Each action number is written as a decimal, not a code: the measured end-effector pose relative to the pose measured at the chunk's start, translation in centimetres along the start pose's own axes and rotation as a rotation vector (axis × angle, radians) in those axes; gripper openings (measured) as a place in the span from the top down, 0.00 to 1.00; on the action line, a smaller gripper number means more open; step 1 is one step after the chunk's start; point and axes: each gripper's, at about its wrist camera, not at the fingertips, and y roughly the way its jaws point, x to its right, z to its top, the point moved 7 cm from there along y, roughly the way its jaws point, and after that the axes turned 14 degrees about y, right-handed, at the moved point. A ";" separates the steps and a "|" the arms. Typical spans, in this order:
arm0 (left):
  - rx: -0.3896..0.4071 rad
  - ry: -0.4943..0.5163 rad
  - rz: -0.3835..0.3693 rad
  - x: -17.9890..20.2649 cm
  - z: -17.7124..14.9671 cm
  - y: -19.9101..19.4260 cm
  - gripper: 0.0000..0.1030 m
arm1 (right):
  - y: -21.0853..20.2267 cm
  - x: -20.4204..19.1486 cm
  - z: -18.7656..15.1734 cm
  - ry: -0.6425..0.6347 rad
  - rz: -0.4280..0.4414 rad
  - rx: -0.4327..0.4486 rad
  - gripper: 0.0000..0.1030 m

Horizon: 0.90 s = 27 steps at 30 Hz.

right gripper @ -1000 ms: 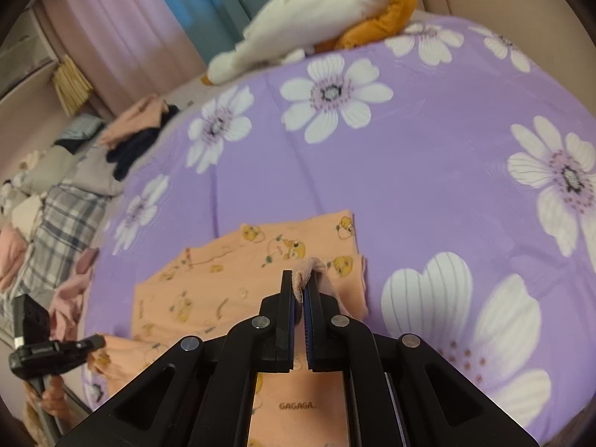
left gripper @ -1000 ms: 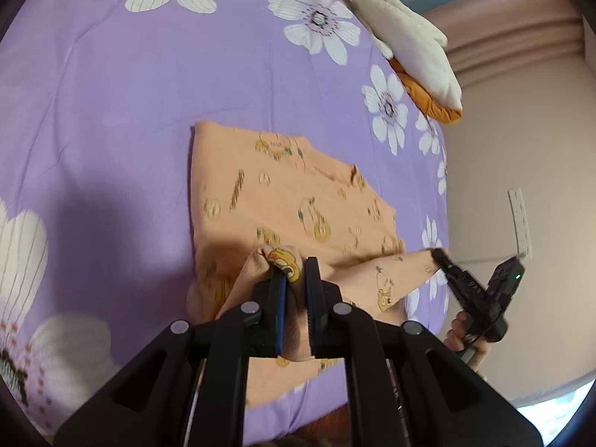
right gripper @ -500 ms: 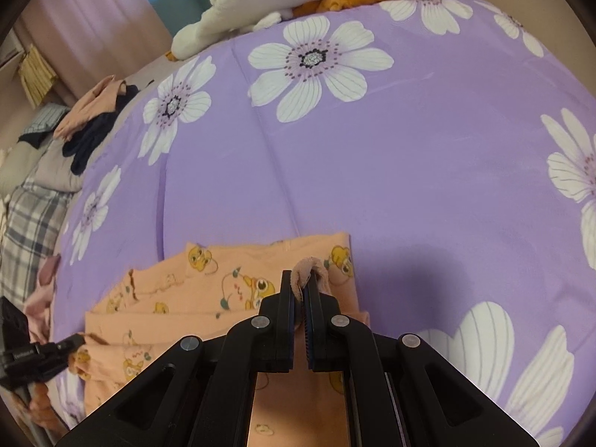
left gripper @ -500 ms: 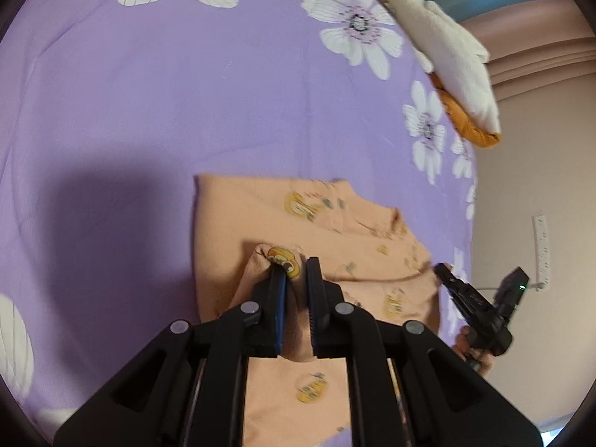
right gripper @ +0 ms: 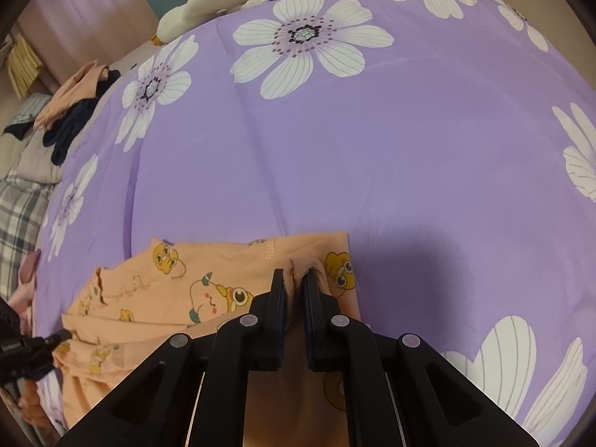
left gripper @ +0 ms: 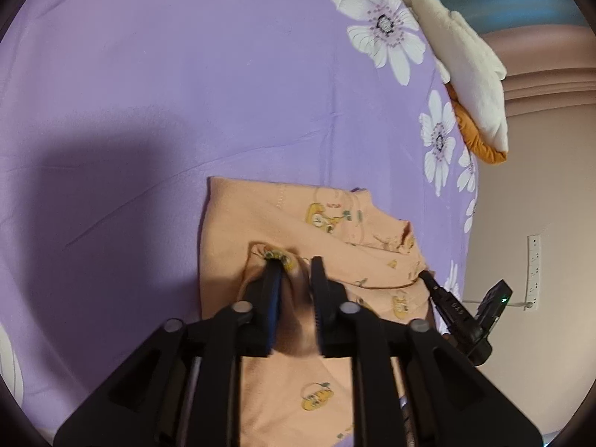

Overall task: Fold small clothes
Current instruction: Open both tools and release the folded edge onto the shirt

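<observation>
A small orange garment with cartoon prints (left gripper: 298, 219) lies on the purple flowered bedspread (left gripper: 186, 93), its near part laid over the far part. My left gripper (left gripper: 294, 264) sits over the folded edge with its jaws parted; a fabric corner rests by the left finger. My right gripper (right gripper: 294, 279) is over the other corner of the garment (right gripper: 223, 279), jaws slightly parted with a pinch of cloth standing between them. Each gripper shows in the other's view, the right one (left gripper: 447, 305) and the left one (right gripper: 33, 346).
A white and orange plush toy (left gripper: 469, 67) lies at the bed's far edge. A pile of clothes (right gripper: 67, 104) and a plaid blanket (right gripper: 18, 216) lie beyond the bed on the left. A wall with a socket strip (left gripper: 534, 272) stands close to the bed.
Both grippers carried the near edge forward over the garment and lowered it. Both sets of jaws have gone from clamped on the cloth to parted.
</observation>
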 end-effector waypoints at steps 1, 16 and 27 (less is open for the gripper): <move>0.022 0.010 0.006 0.4 0.1 -0.7 0.66 | -0.2 0.0 0.0 -0.002 -0.004 -0.001 0.94; 0.093 0.237 0.091 4.7 -5.0 -6.8 0.65 | -6.9 -1.0 -2.7 -0.030 0.091 0.088 0.55; -0.022 0.327 0.098 5.8 -7.4 -0.6 0.78 | -4.6 -1.8 -6.0 -0.149 0.029 0.036 0.55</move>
